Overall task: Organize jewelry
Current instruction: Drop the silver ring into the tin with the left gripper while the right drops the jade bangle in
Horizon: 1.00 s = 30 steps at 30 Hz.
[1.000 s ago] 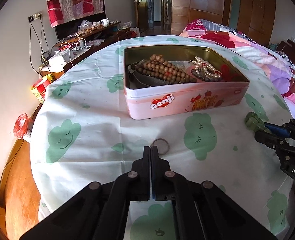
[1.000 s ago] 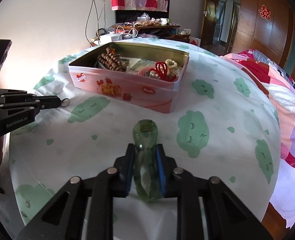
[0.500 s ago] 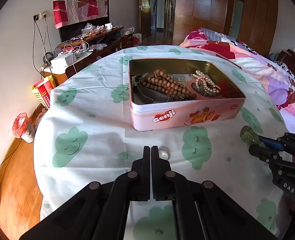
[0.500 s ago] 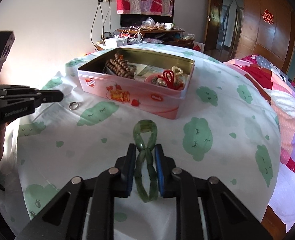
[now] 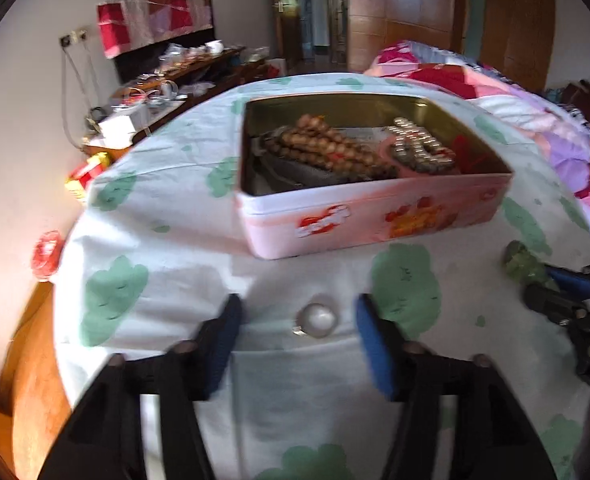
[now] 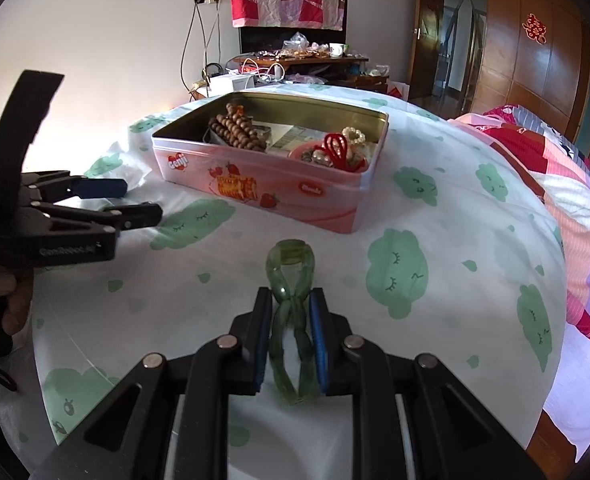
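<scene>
**Two pieces still outside the tin**

Left wrist view, lower centre: the left gripper (image 5: 297, 330) has its blue-padded jaws spread wide, either side of a small silver ring with a pale round stone (image 5: 315, 320) that lies on the white tablecloth with green cloud prints (image 5: 167, 248). No contact with the ring visible.

Upper centre: the open pink rectangular biscuit tin (image 5: 359, 216) already holds a brown wooden bead strand (image 5: 331, 152) and a pearl bracelet (image 5: 421, 148).

Right wrist view, lower centre: the right gripper (image 6: 291, 340) is clamped on a translucent green twisted bangle (image 6: 291, 280), held short of the tin.

Judgement: task partly done; ring to be picked, bangle to be dropped in.
</scene>
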Available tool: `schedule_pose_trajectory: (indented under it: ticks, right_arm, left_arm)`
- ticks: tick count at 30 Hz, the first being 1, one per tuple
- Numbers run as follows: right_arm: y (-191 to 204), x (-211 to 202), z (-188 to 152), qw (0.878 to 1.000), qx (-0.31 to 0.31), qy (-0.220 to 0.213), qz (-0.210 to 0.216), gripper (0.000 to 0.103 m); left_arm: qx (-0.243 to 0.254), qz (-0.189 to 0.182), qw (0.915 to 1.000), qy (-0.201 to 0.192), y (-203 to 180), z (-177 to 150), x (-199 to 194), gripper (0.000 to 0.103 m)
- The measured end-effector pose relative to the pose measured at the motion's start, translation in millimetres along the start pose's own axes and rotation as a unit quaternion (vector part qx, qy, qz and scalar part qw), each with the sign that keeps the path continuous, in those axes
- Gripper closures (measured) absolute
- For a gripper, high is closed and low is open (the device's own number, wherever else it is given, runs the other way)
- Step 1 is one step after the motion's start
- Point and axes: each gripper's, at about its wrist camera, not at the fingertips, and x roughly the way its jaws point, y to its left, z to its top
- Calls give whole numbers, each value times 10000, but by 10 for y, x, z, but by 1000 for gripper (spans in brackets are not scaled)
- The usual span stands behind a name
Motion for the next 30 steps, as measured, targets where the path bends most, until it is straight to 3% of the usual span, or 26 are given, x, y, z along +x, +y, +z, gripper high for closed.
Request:
schedule_pose_trajectory:
  ticks: [1,2,14,23,30]
  right_arm:
    - [1,0,-2,10000,-2,-1,4,82]
    - [0,-1,-1,10000,-7,-3,6,82]
    - [5,-76,32,9999,-14,-129,21,82]
    - [-3,-311,248,9987,-69,-501,-46,82]
    - [-105,-325,612,9969,-139,-745,-198,82]
  left_arm:
    - [20,-61,10000,11,-14,0,-5,78]
    - [76,-79,9999,17,-35,-3,-14,82]
    - [-81,-116,9998,-108,78,-4,-276,82]
    - [224,138,9978,-610,3,384,-634,82]
    - [508,245,9949,-831,-75,772,-647,82]
